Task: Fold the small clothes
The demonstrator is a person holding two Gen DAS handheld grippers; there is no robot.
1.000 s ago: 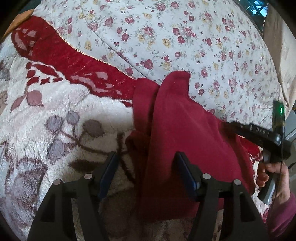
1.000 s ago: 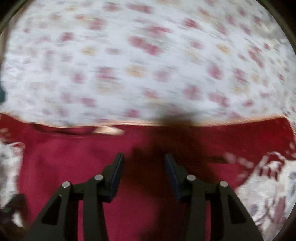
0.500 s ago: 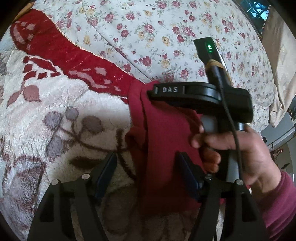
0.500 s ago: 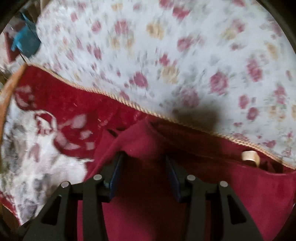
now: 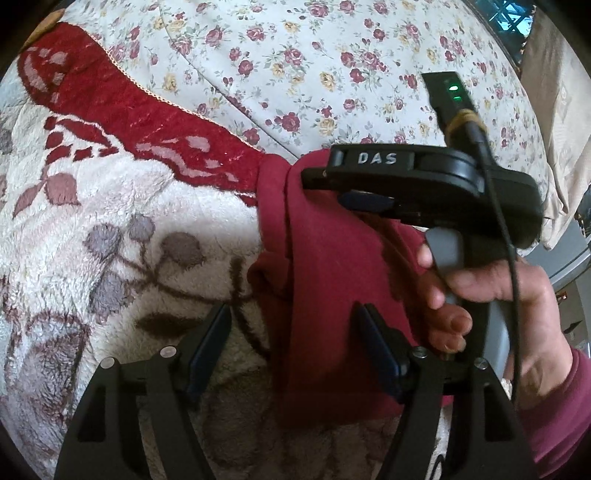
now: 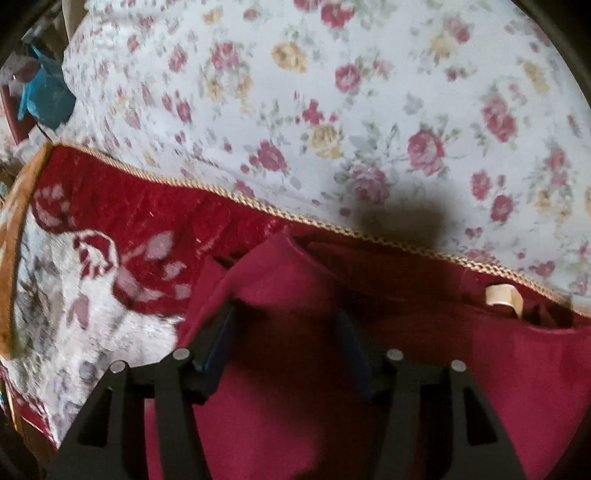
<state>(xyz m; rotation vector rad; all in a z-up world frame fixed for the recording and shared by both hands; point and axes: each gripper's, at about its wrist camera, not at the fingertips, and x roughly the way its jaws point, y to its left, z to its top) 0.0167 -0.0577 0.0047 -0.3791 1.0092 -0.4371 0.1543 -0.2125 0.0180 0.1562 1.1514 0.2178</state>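
Below the left gripper [image 5: 291, 347], whose jaws have just widened and stand parted, the red garment [image 5: 325, 280] lies folded on the blanket [image 5: 110, 229], apparently just released.

Seen from the right wrist, the right gripper [image 6: 284, 343] also has just spread and hovers unclamped over that cloth, likely letting the fold settle.

Both wrist views overlook garment [image 5: 325, 266]

Whole surface is basically bedding. There's a white floral sheet [image 5: 332, 55] with small red and yellow roses across the top, and over it a fluffy cream blanket [image 5: 110, 229] with grey-mauve leaf shapes and a wide red border [image 5: 147, 122] edged in gold cord. Top right corner of the left wrist view has a bit of window [image 5: 506, 14] with a beige curtain [image 5: 554, 110] hanging beside it. Soft daylight. Something teal [image 6: 48, 96] sits off the bed's far left edge, too blurry to tell.
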